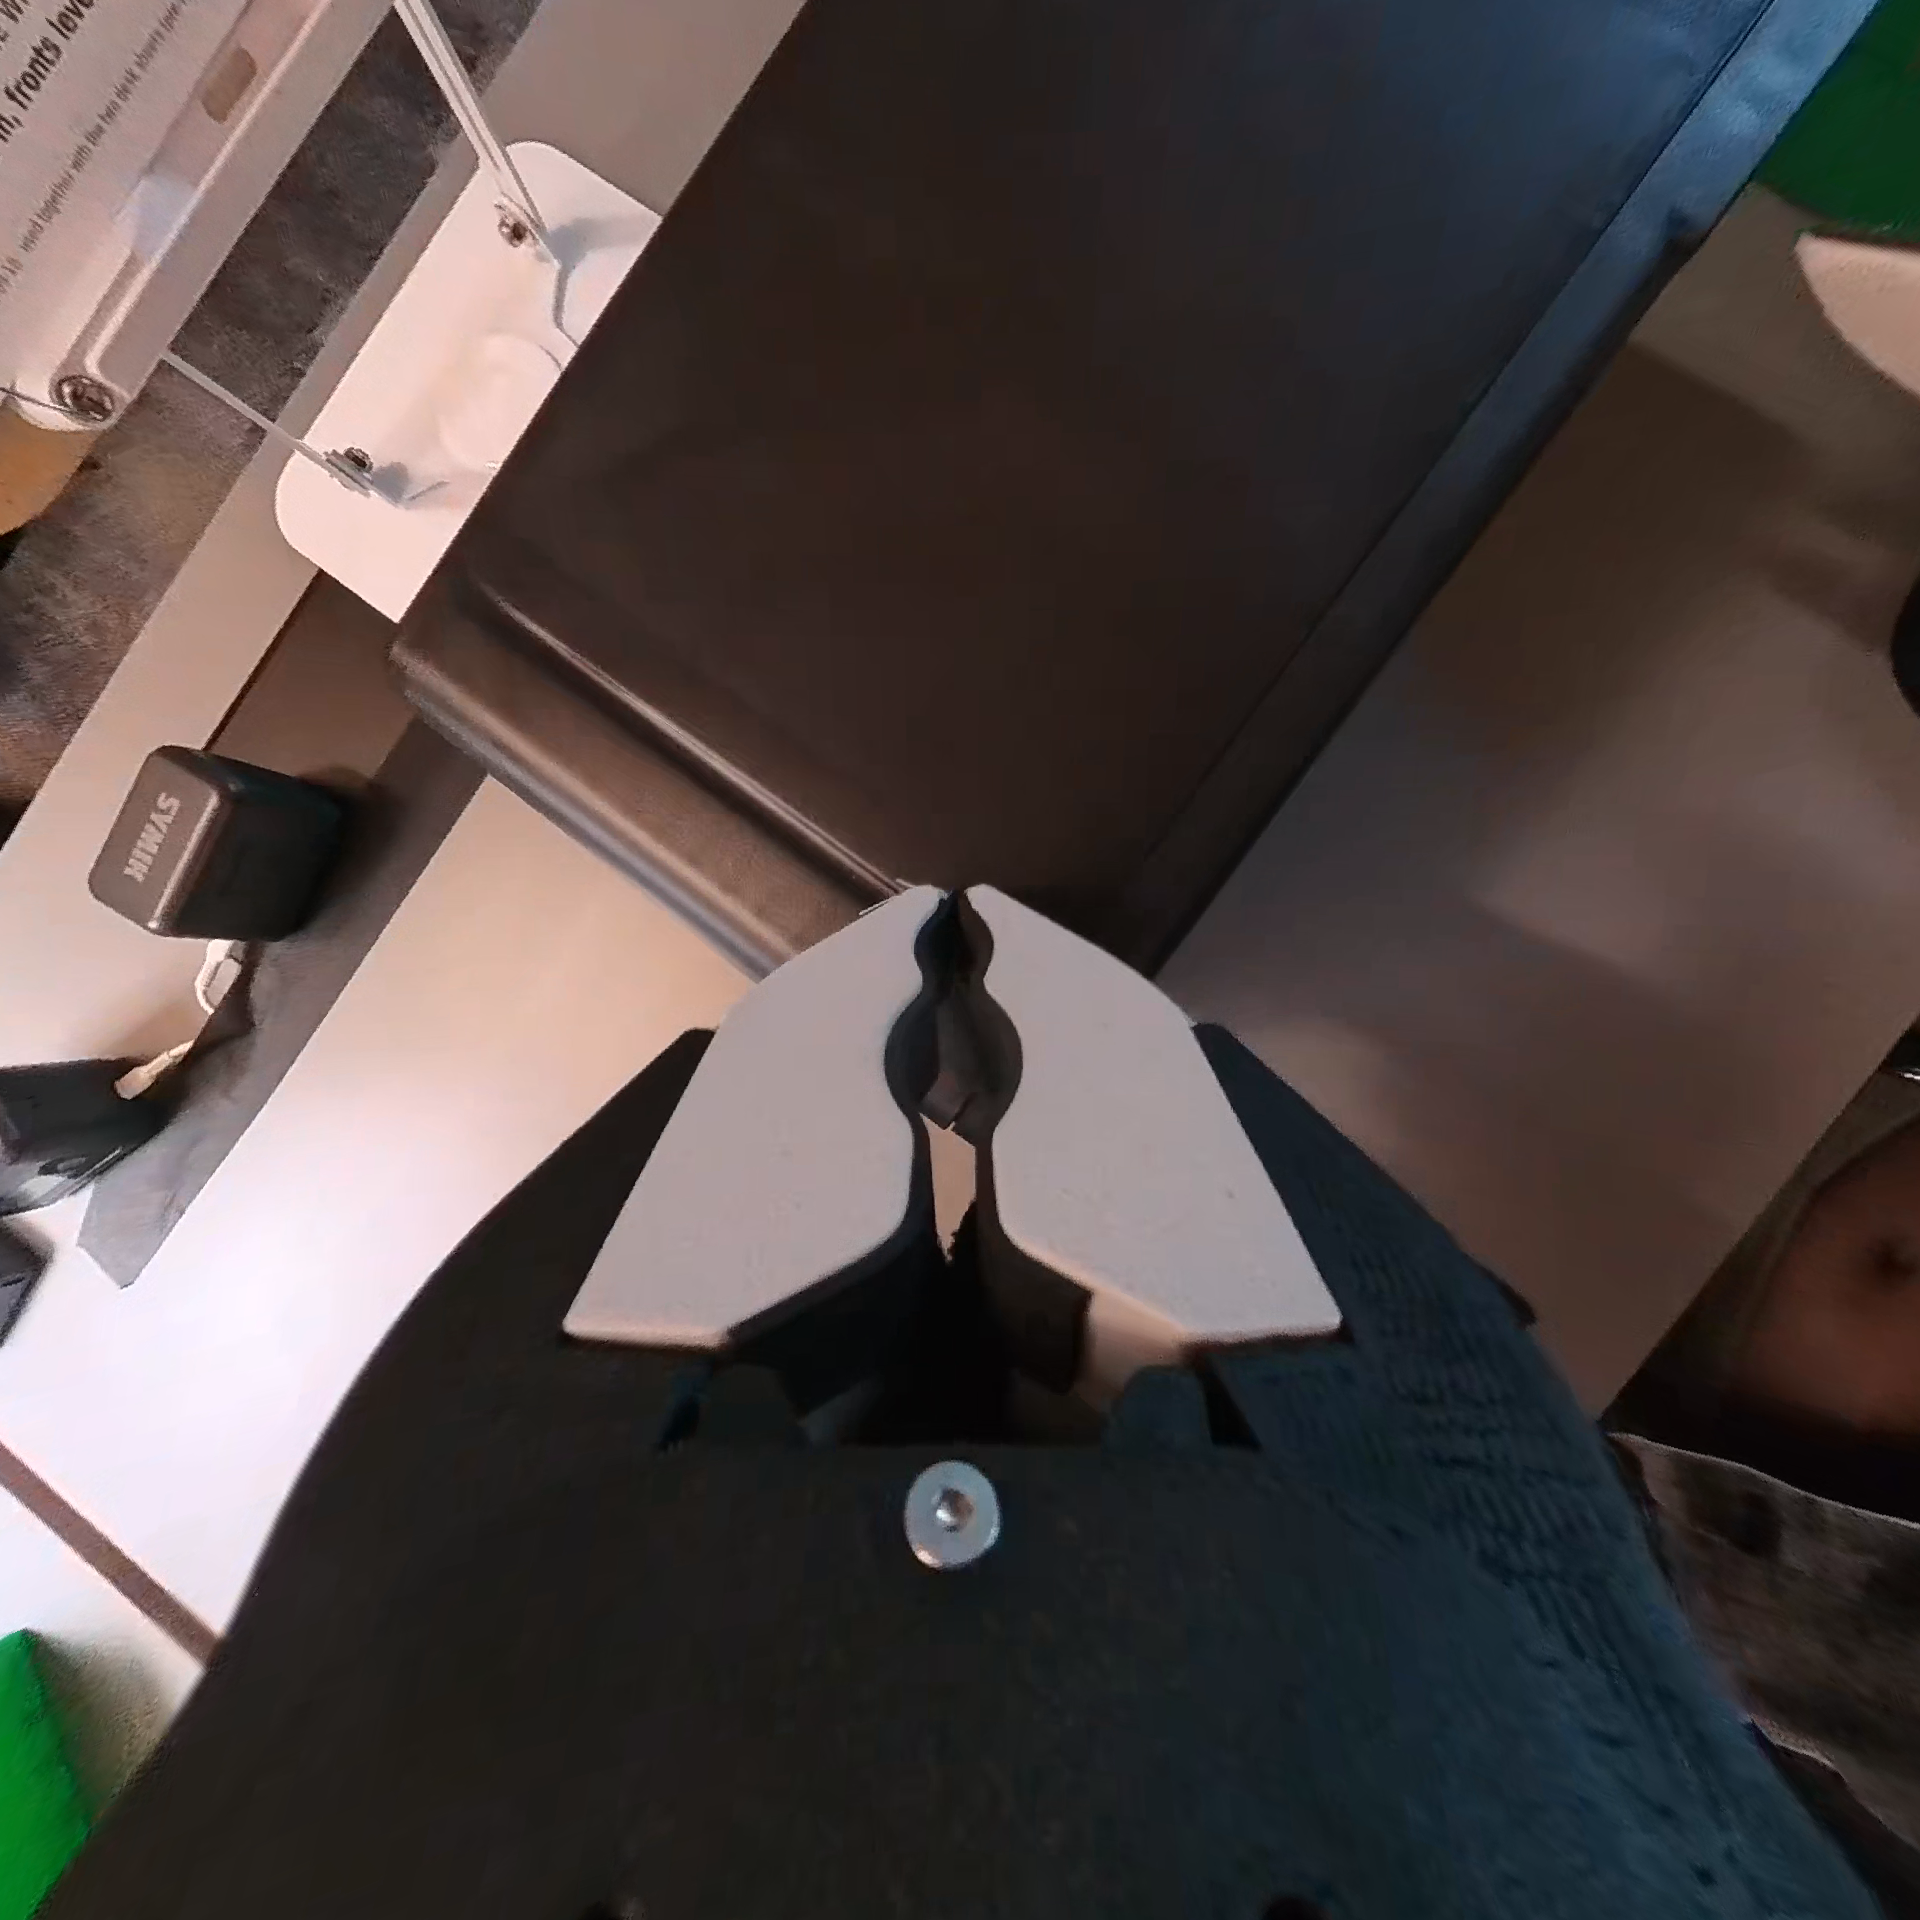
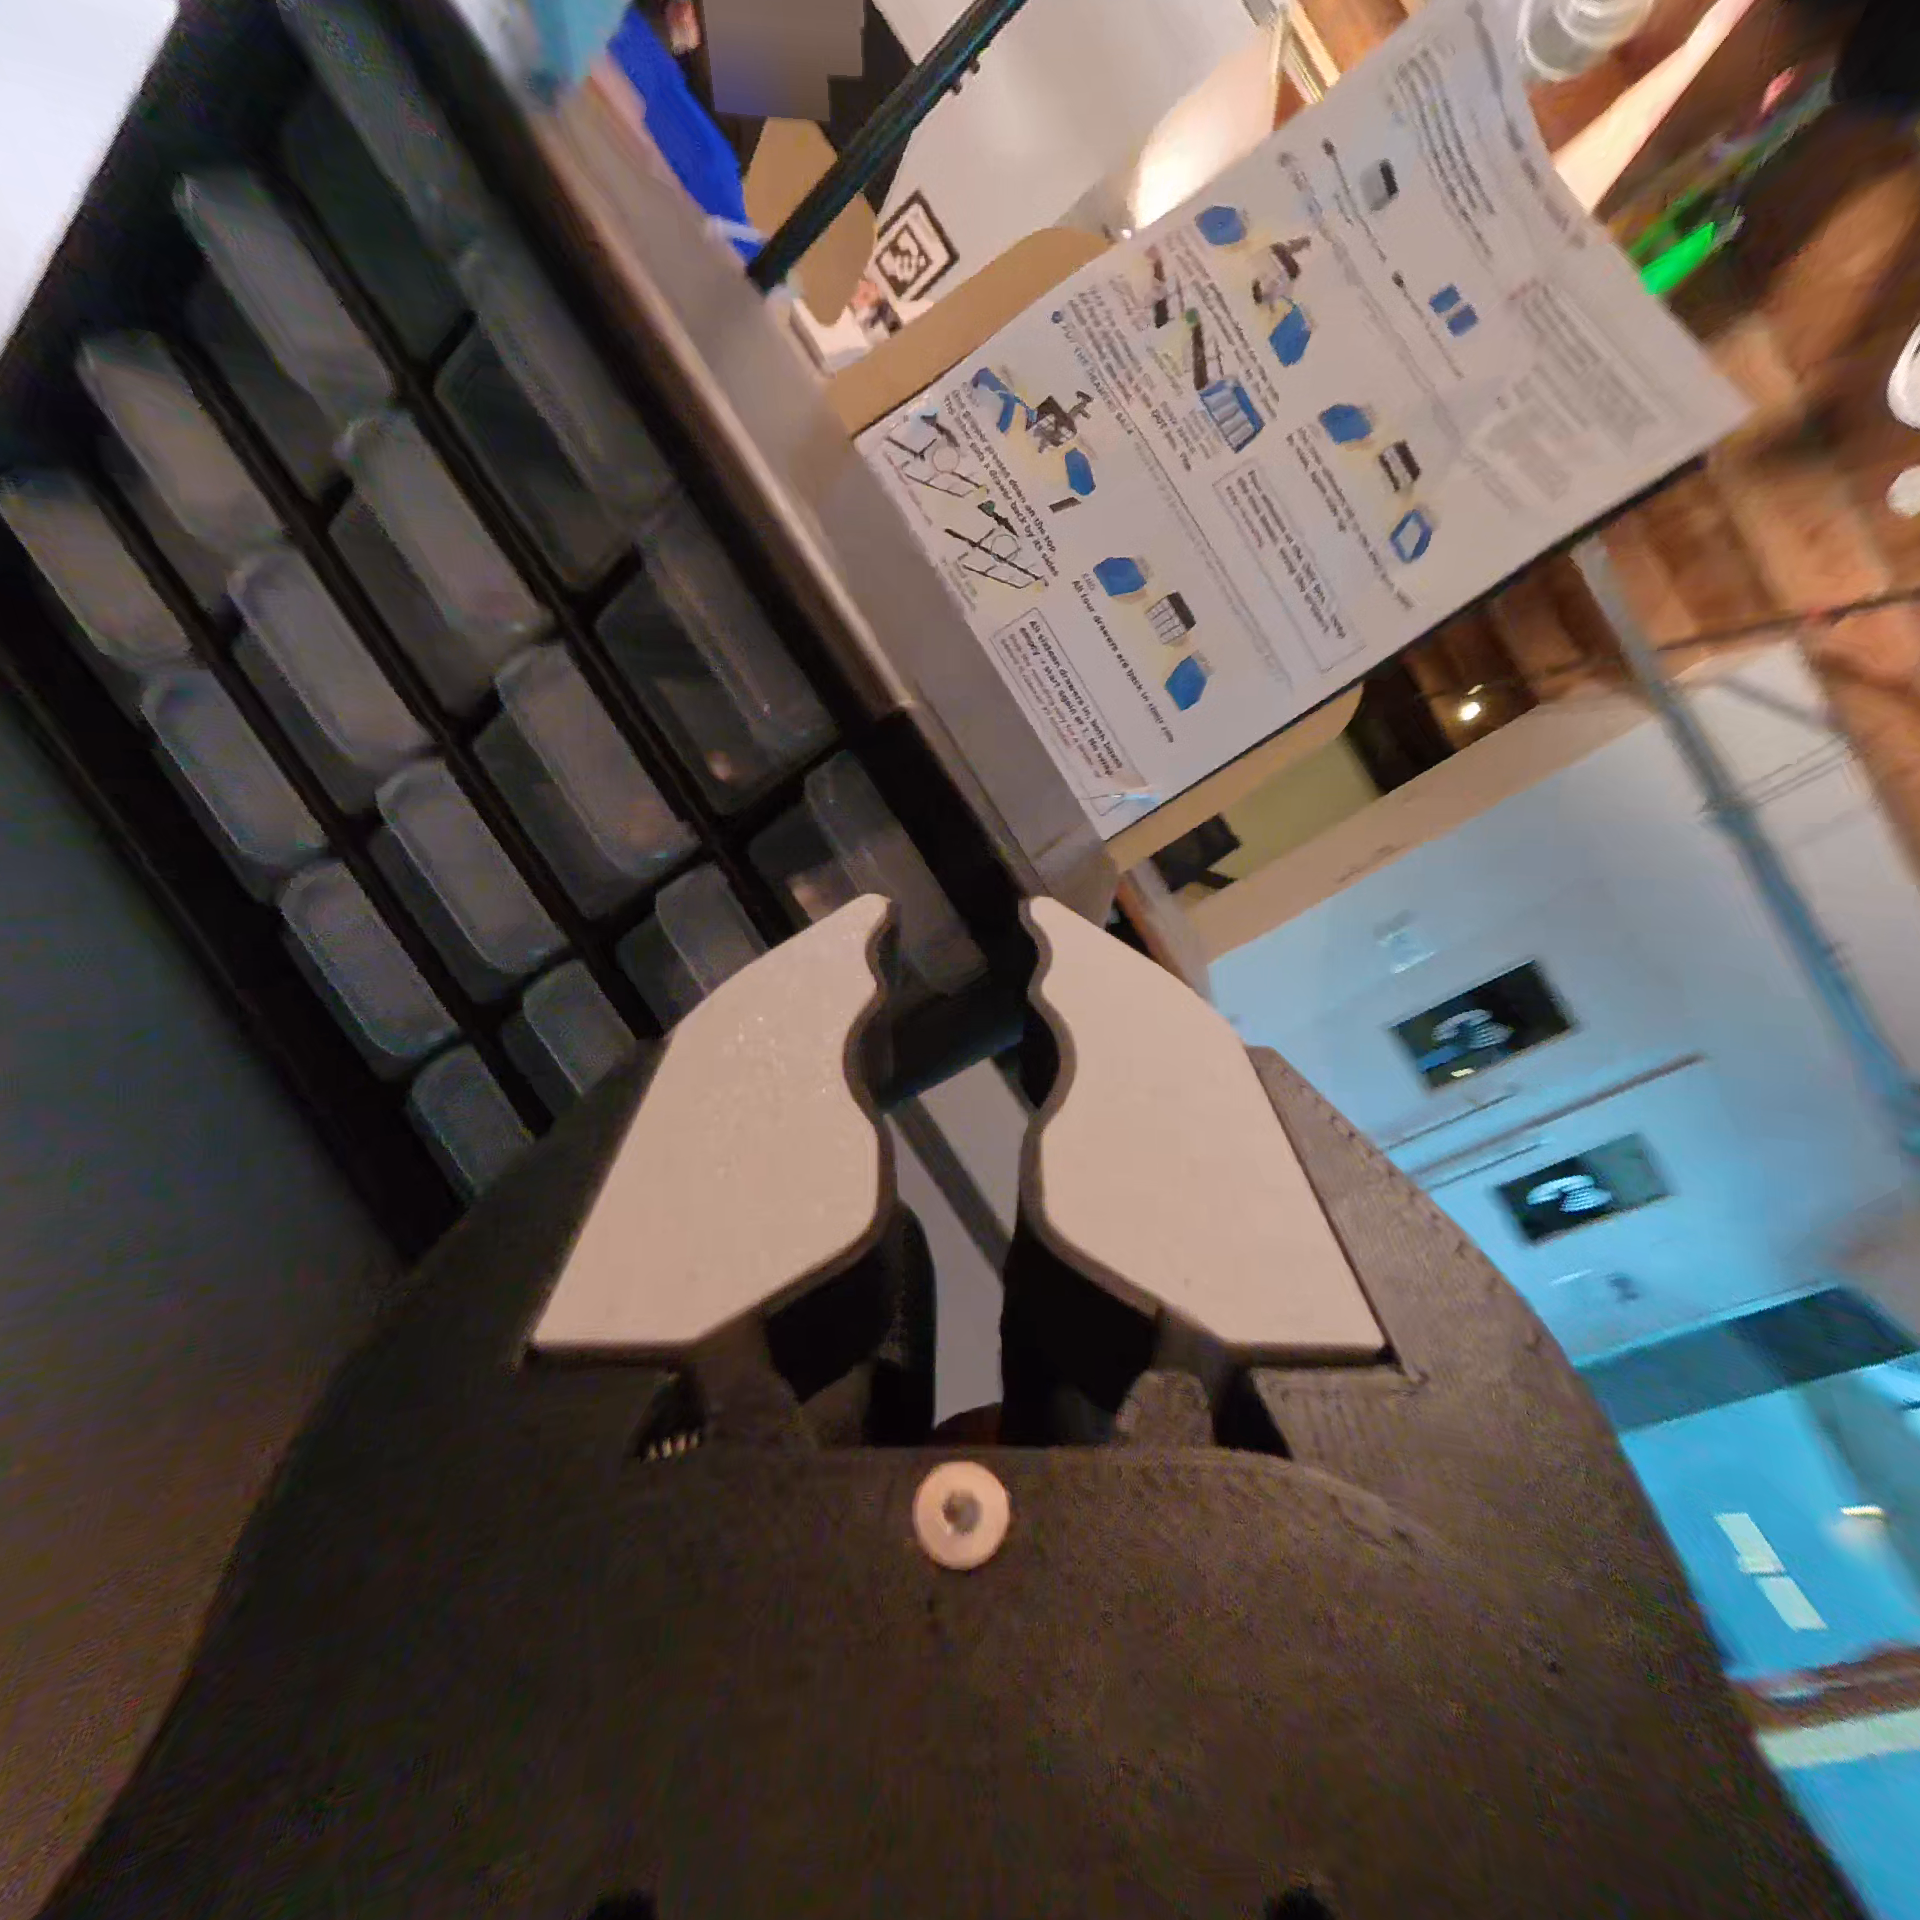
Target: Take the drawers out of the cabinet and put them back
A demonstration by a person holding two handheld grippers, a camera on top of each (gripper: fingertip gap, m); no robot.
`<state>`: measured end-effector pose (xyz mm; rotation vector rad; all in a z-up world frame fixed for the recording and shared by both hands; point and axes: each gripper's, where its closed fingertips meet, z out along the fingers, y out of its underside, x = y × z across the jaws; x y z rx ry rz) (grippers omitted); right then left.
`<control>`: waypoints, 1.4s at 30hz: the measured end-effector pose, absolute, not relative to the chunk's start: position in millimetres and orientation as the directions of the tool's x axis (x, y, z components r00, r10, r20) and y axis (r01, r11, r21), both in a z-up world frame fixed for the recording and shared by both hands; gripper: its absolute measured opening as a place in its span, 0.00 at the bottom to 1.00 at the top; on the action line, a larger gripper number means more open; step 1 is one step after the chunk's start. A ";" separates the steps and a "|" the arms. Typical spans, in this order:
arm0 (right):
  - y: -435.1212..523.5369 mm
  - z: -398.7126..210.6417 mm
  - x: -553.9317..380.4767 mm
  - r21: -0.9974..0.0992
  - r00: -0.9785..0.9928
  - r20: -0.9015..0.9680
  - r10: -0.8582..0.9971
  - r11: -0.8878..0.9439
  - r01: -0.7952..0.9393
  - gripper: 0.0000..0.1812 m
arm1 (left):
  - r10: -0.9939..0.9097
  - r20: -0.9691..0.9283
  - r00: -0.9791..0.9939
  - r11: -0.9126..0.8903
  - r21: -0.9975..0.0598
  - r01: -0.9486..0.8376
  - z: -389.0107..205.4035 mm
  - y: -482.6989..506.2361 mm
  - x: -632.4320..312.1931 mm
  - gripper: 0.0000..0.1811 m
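The black cabinet (image 2: 332, 1112) fills the left of the right wrist view, tilted, with several translucent grey drawers (image 2: 416, 582) sitting in its slots. My right gripper (image 2: 958, 914) is open by a narrow gap, and the cabinet's front frame corner shows between its fingers. I cannot tell whether they touch it. In the left wrist view a plain dark panel of the cabinet (image 1: 987, 468) runs across the upper middle. My left gripper (image 1: 961, 896) is shut, with its tips at the near corner of that panel. No drawer is held.
A small dark box (image 1: 208, 852) and a white stand base (image 1: 447, 416) sit on the pale tabletop (image 1: 416, 1143) left of the cabinet. A printed instruction sheet (image 2: 1299, 436) on cardboard stands right of the cabinet. White panels (image 2: 1486, 1029) lie beyond.
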<state>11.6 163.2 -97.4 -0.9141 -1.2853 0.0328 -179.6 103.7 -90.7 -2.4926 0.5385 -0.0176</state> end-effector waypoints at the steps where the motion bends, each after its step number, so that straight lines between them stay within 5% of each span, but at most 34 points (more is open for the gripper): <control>1: 162.5 -99.0 9.9 -0.532 0.306 0.847 0.435 0.693 0.488 0.11 | -0.380 -0.110 0.918 -0.752 -0.541 -0.376 -90.7 103.7 -179.6 0.00; 8: 157.1 -106.9 -2.7 -0.057 0.190 0.978 -0.085 0.770 0.635 0.08 | -0.376 -0.172 0.910 -0.766 -0.495 -0.410 -90.9 103.5 -180.0 0.00; 17: 172.6 -115.3 -4.1 0.017 0.161 0.971 -0.178 0.719 0.695 0.00 | -0.376 -0.198 0.905 -0.772 -0.474 -0.424 -90.9 103.3 -180.2 0.00; 24: 142.6 -119.8 5.5 -0.040 0.162 0.983 -0.085 0.766 0.641 0.00 | -0.376 -0.204 0.904 -0.768 -0.477 -0.427 -90.8 103.4 -180.3 0.00; 26: 144.3 -111.1 6.5 -0.070 0.193 0.979 -0.073 0.761 0.645 0.08 | -0.373 -0.213 0.903 -0.769 -0.473 -0.429 -90.8 103.3 -180.3 0.00; 33: 162.7 -107.3 -8.4 0.140 0.145 0.939 -0.313 0.729 0.670 0.08 | -0.375 -0.258 0.890 -0.777 -0.436 -0.453 -90.6 103.3 -180.6 0.00; 42: 164.2 -118.4 -8.0 0.130 0.134 0.946 -0.293 0.728 0.673 0.00 | -0.373 -0.275 0.886 -0.772 -0.437 -0.461 -90.6 103.3 -180.7 0.00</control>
